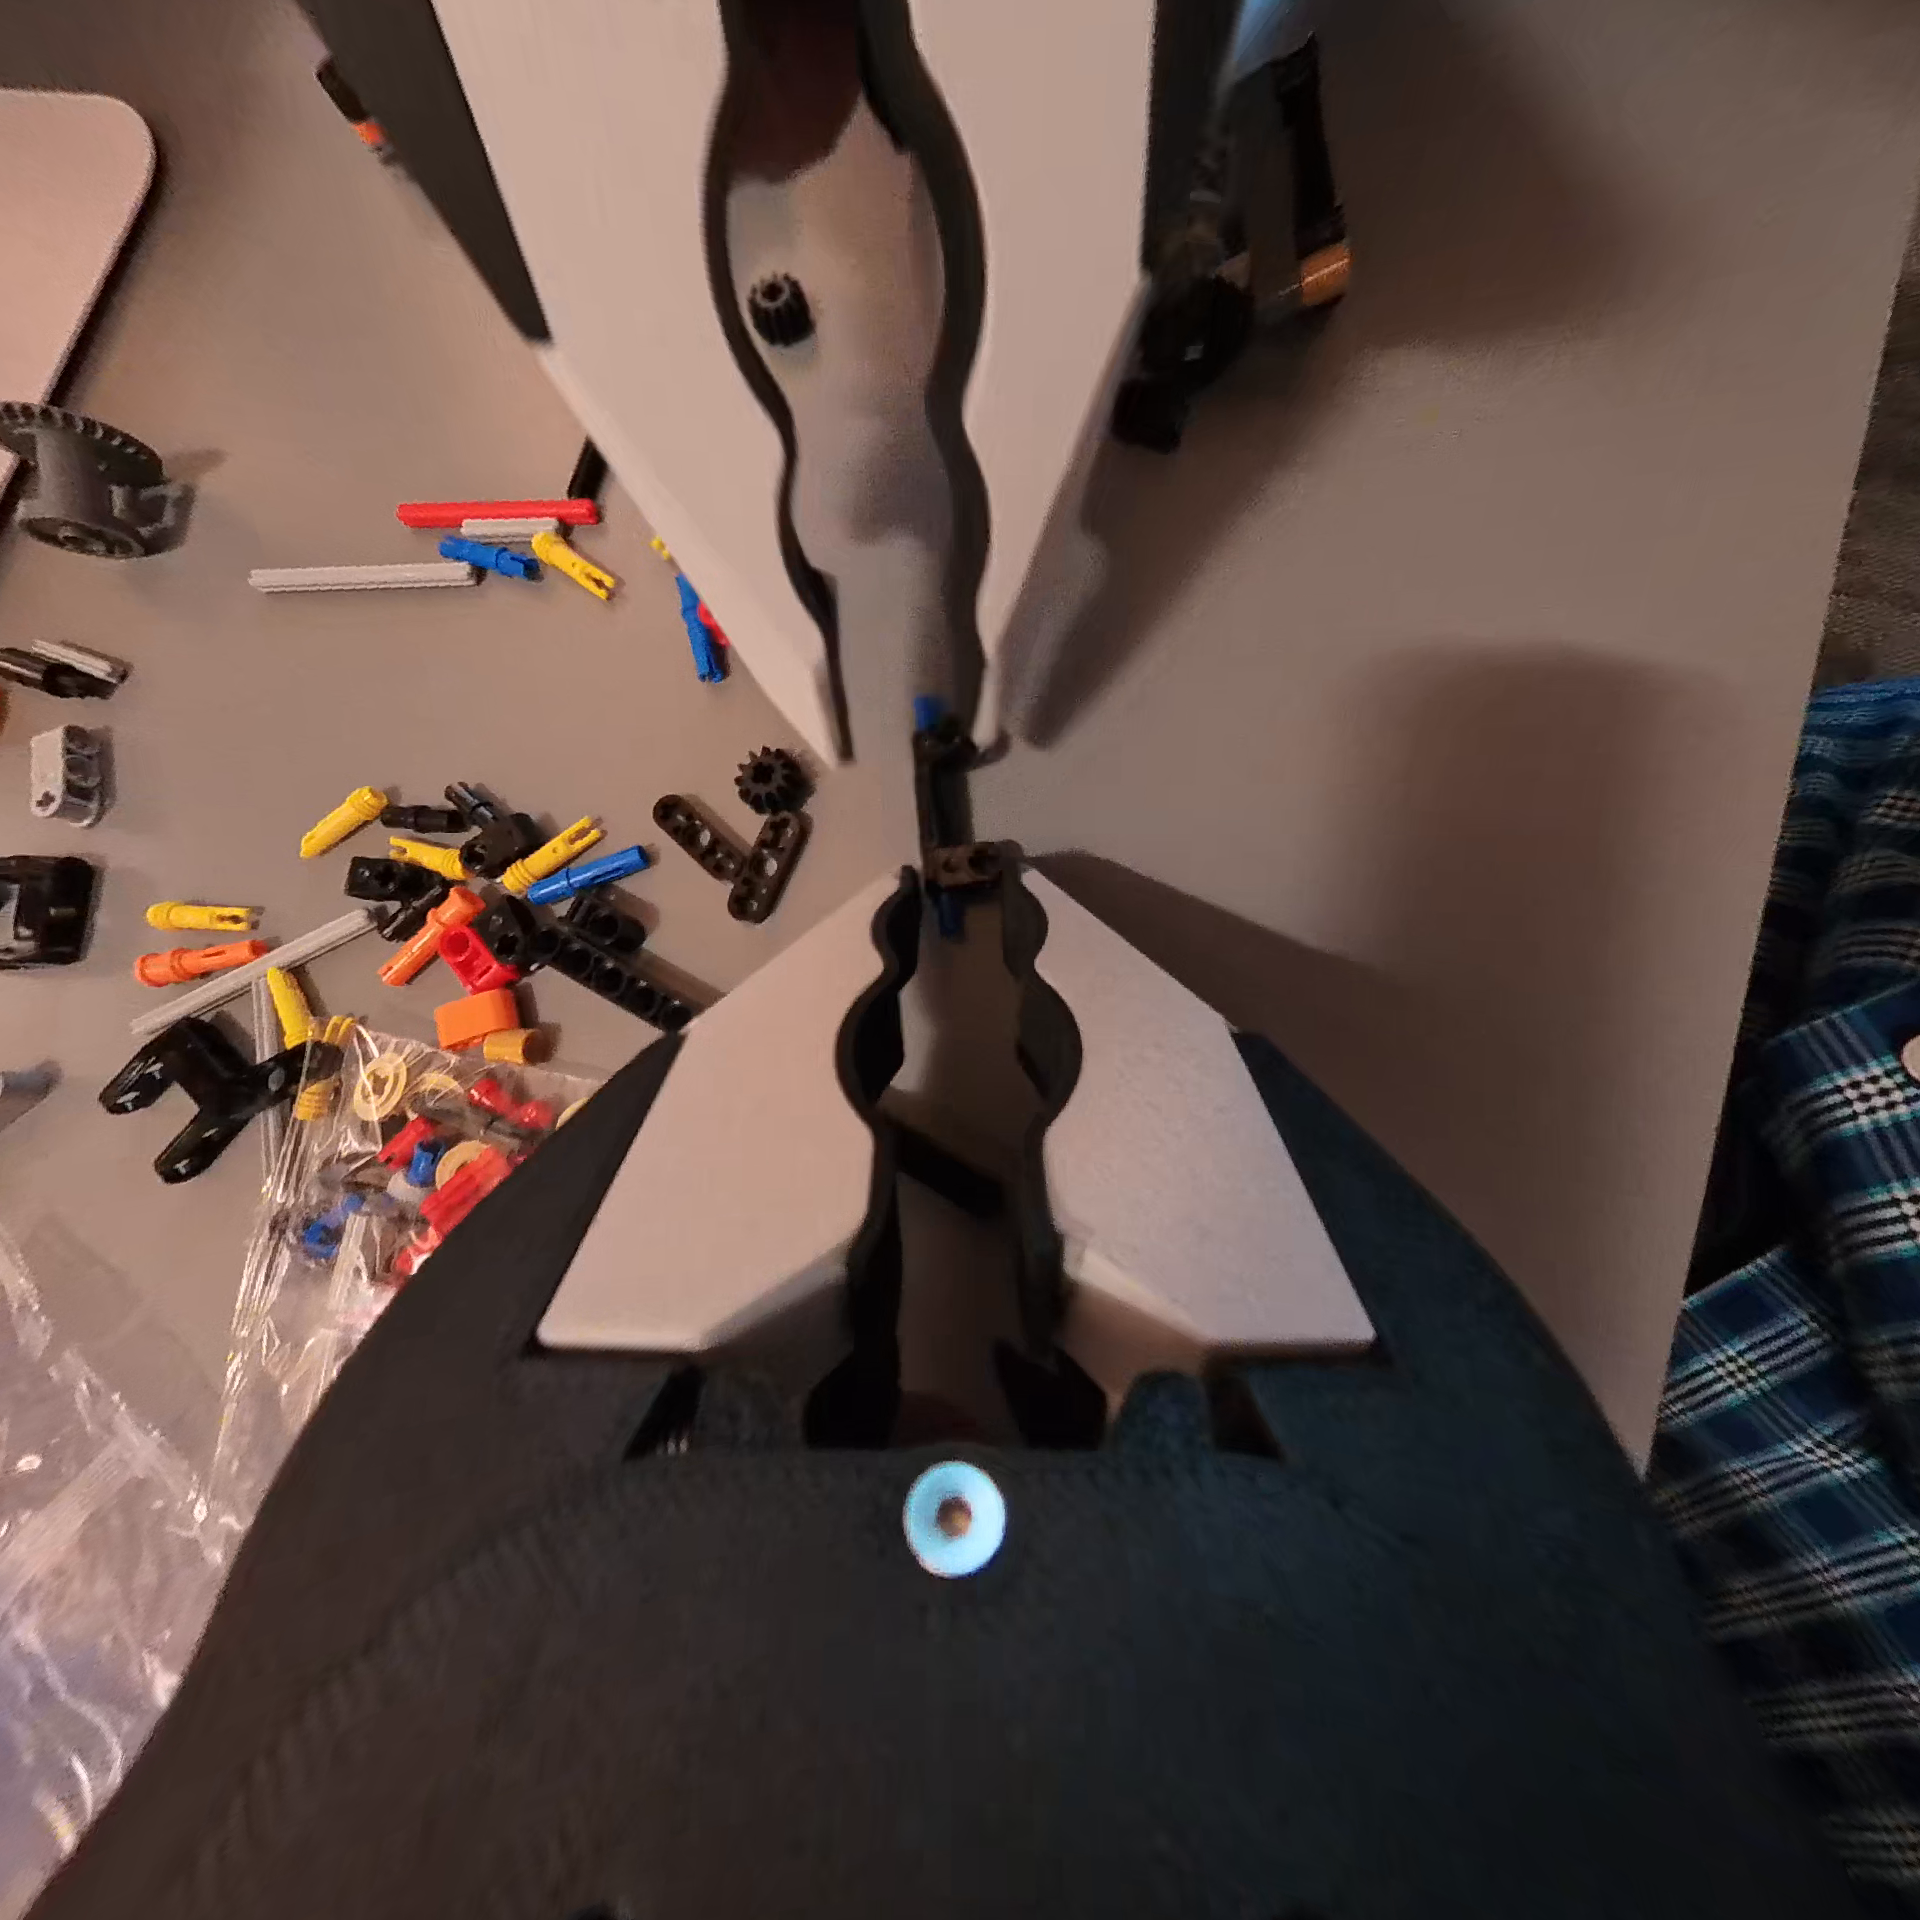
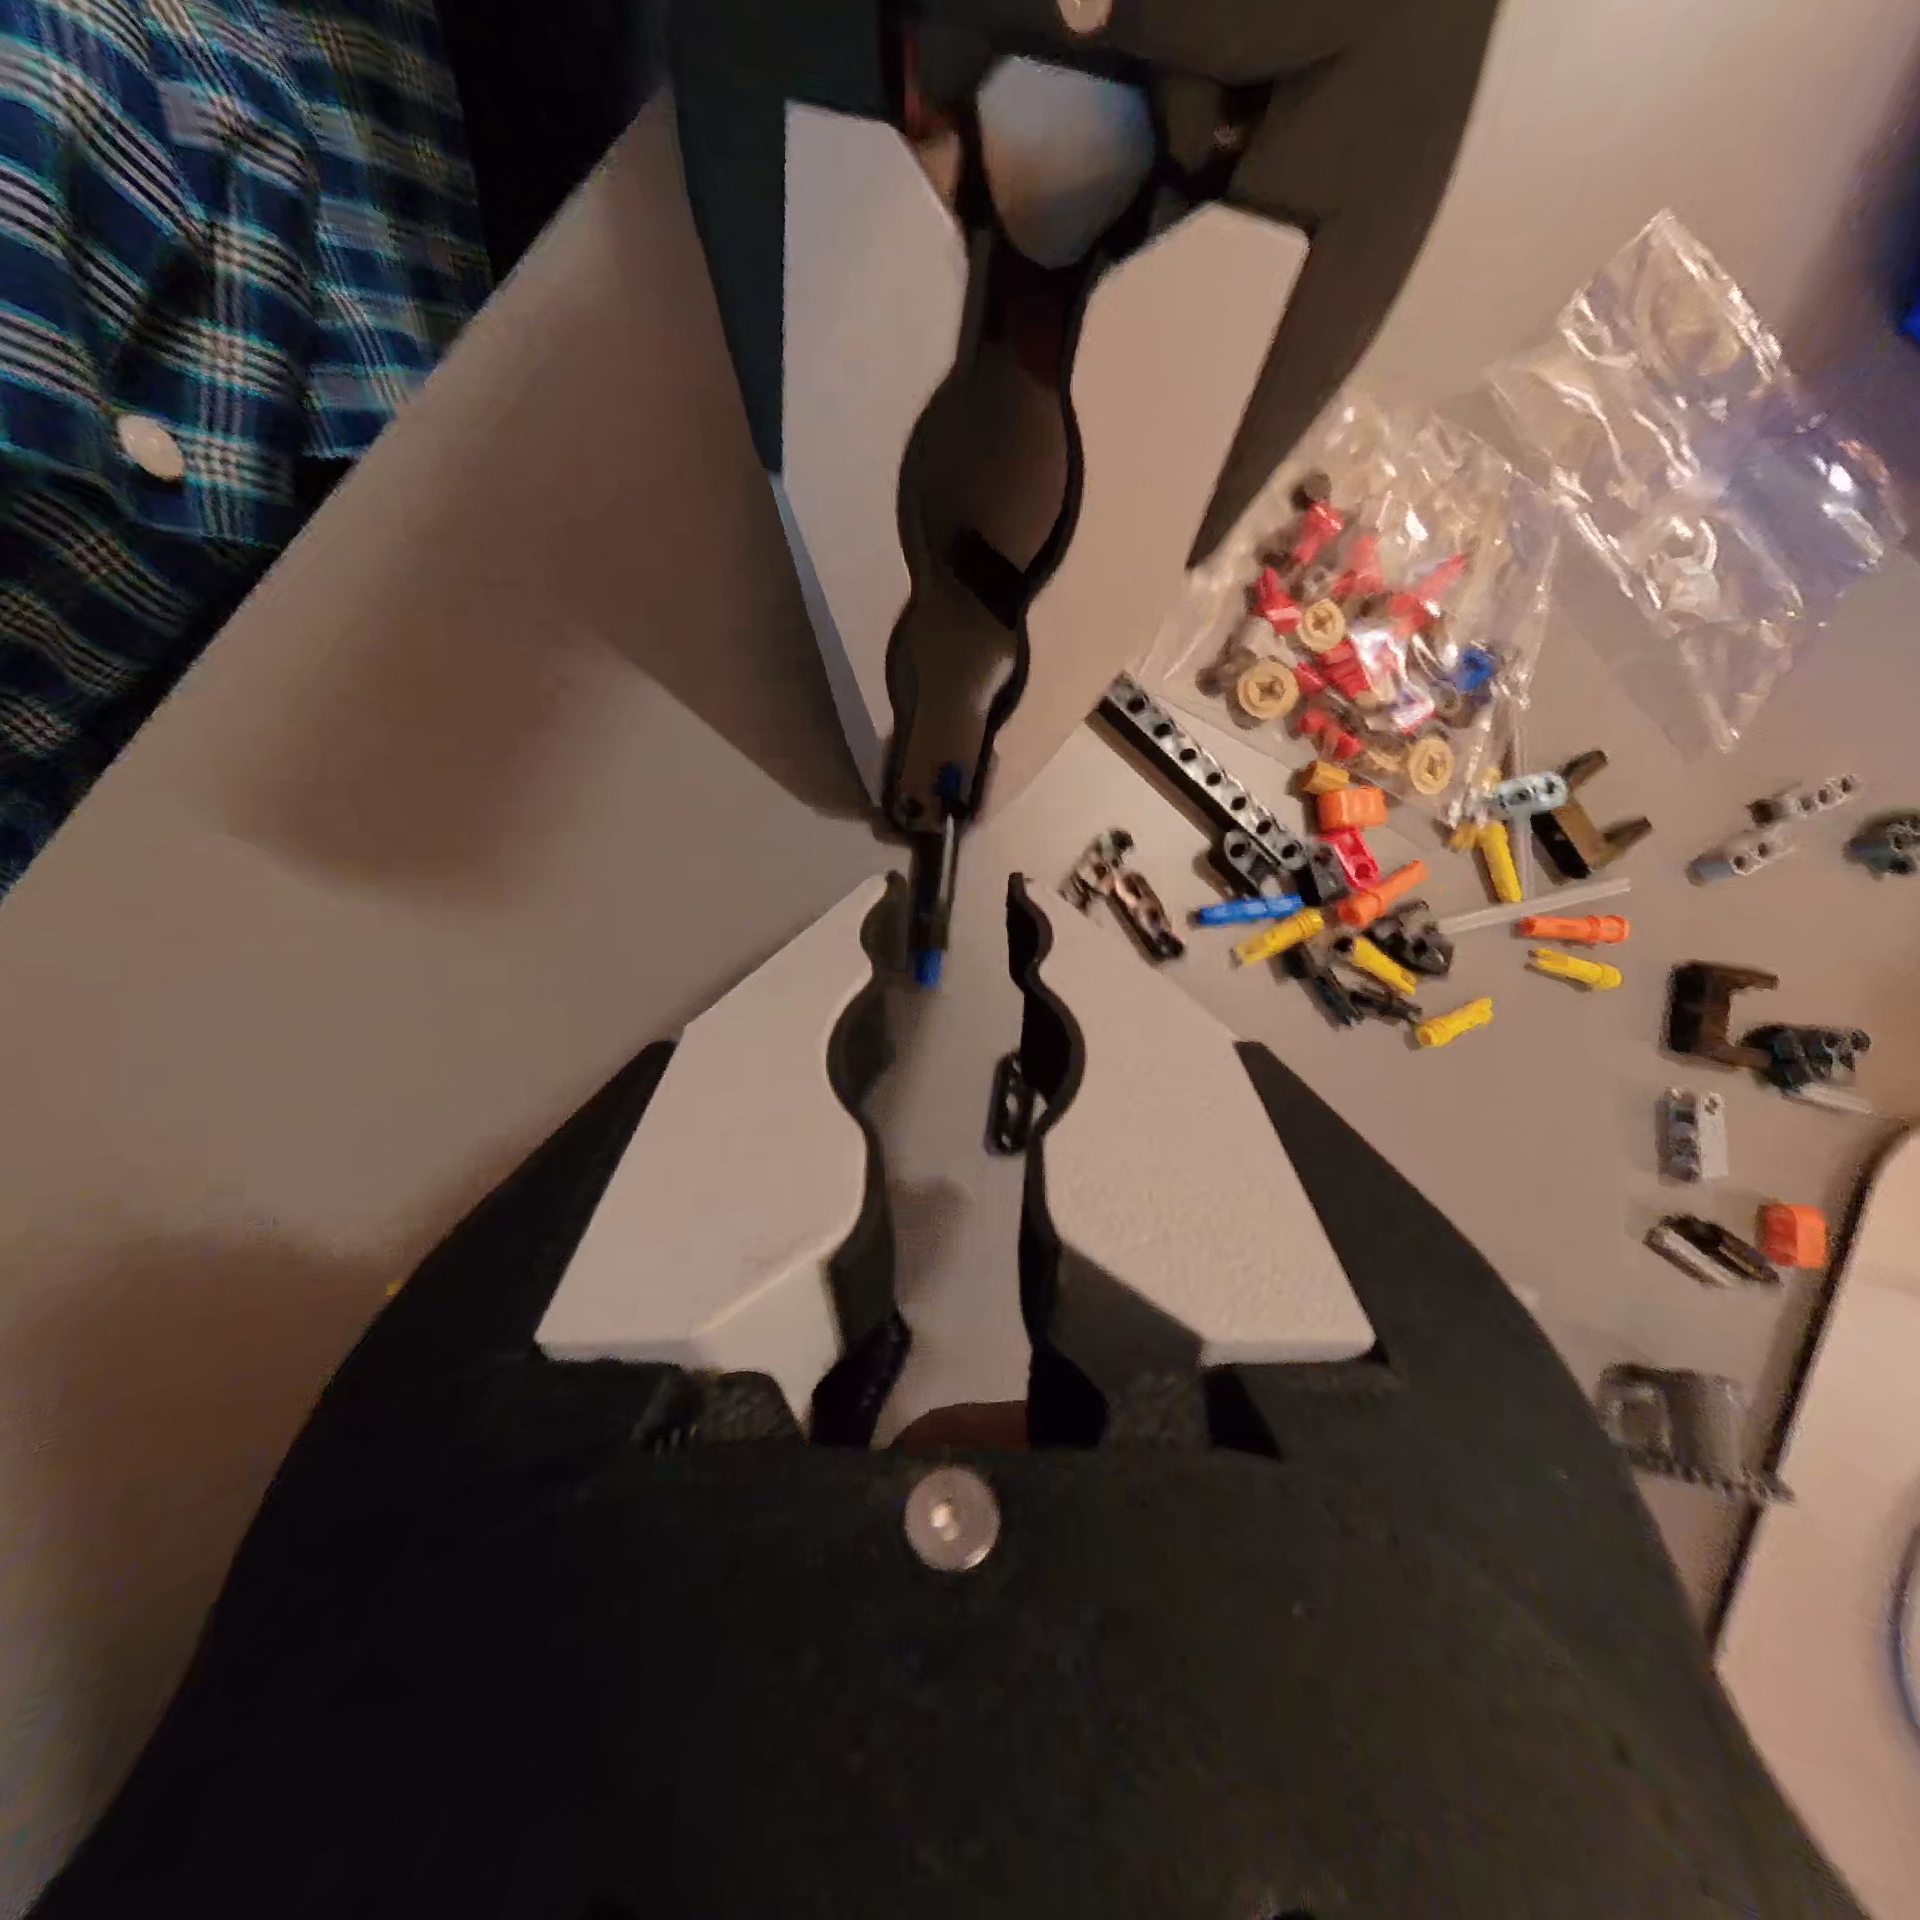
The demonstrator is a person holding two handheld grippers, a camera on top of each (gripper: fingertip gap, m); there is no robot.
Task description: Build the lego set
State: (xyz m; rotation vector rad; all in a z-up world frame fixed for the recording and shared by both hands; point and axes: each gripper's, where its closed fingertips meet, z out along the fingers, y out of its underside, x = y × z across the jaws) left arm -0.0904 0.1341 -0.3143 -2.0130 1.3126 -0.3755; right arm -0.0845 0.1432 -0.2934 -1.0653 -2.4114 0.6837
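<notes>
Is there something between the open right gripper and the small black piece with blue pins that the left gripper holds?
Nothing visible. The left gripper is shut on the black piece with blue pins, whose free end already points into the gap of the open right gripper. The loose parts lie off to the side.

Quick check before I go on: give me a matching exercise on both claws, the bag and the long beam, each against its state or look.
Things:
1. left claw
2. right claw
3. bag
4. long beam

States:
A. open, tips either side of the small piece
B. clear, holds red and tan parts
C. shut on the small black piece with blue pins
D. black, row of holes, lying loose by the bag

Pairs: 1-C, 2-A, 3-B, 4-D
</notes>
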